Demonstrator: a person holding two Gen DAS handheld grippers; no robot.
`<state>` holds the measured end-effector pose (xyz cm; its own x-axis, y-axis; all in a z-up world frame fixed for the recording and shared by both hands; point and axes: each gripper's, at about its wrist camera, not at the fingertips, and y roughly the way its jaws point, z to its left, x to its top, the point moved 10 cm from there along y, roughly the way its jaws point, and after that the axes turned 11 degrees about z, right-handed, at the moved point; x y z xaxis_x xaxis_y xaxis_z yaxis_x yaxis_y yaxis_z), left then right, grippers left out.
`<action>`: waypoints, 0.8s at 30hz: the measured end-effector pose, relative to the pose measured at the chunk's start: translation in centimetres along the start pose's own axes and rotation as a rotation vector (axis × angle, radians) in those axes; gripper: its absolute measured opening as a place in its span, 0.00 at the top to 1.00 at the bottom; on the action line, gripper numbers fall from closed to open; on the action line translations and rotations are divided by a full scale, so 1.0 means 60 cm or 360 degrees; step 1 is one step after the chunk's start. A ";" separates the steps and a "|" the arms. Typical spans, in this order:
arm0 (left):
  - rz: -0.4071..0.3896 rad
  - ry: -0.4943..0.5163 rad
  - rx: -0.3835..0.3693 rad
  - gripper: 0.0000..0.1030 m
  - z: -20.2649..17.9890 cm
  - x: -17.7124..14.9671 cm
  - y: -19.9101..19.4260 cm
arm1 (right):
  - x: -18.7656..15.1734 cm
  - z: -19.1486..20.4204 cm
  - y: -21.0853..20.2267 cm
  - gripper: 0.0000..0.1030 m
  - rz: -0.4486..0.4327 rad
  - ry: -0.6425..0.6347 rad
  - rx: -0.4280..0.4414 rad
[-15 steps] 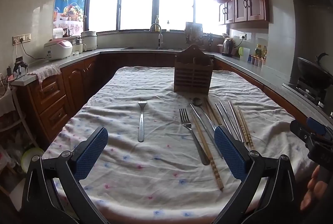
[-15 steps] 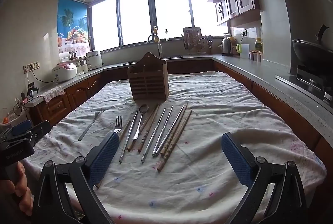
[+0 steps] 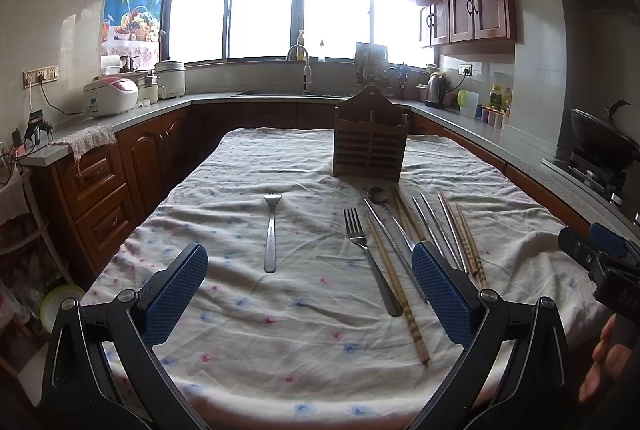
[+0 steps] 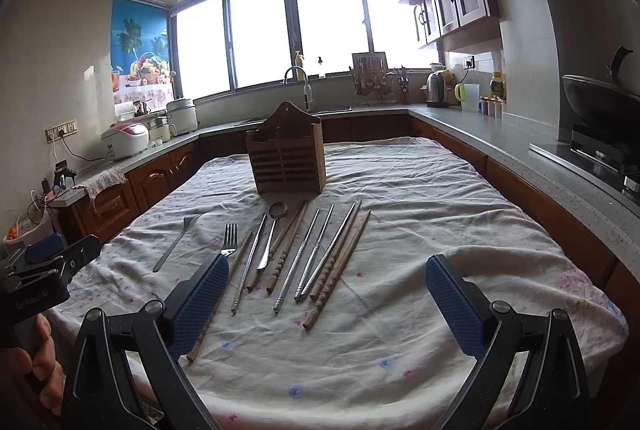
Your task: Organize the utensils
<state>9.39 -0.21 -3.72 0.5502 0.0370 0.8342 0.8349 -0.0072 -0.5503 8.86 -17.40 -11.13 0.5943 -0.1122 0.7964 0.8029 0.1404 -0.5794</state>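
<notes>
A wooden utensil holder [image 3: 370, 142] [image 4: 286, 160] stands upright on the cloth-covered table [image 3: 280, 310] [image 4: 420, 190]. In front of it lie a lone steel fork [image 3: 271, 230] [image 4: 173, 245], a second fork [image 3: 366, 254] [image 4: 229, 240], a spoon [image 3: 390, 214] [image 4: 271, 234], and several metal chopsticks [image 3: 438, 226] [image 4: 306, 254] and wooden chopsticks [image 3: 398, 290] [image 4: 340, 266]. My left gripper [image 3: 310, 294] is open and empty above the near table edge, short of the forks. My right gripper [image 4: 326, 306] is open and empty, its left finger over the second fork's handle.
Counters run around the table, with rice cookers [image 3: 116, 96] at the left, a sink tap [image 3: 302, 64] at the back, and a kettle [image 3: 436, 92] and wok [image 3: 600, 134] at the right. Each view shows the other gripper at its edge.
</notes>
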 end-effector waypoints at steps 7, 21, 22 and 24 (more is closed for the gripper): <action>0.0004 0.0001 0.0000 0.00 0.005 -0.004 0.001 | 0.000 0.000 0.001 0.03 0.0008 0.0006 0.0004; 0.0005 0.0006 0.0001 0.00 0.003 -0.004 0.000 | 0.000 -0.001 0.002 0.03 0.0011 0.0013 0.0008; 0.0008 0.0006 0.0002 0.00 0.003 -0.004 0.002 | 0.001 -0.001 0.002 0.03 0.0012 0.0013 0.0009; 0.0021 0.0002 -0.0001 0.00 0.003 -0.004 0.006 | 0.000 0.000 0.003 0.03 0.0016 0.0013 0.0008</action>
<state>9.59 -0.01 -4.12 0.5609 0.0358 0.8271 0.8278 -0.0084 -0.5610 8.99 -17.40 -11.21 0.6025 -0.1187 0.7892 0.7968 0.1466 -0.5862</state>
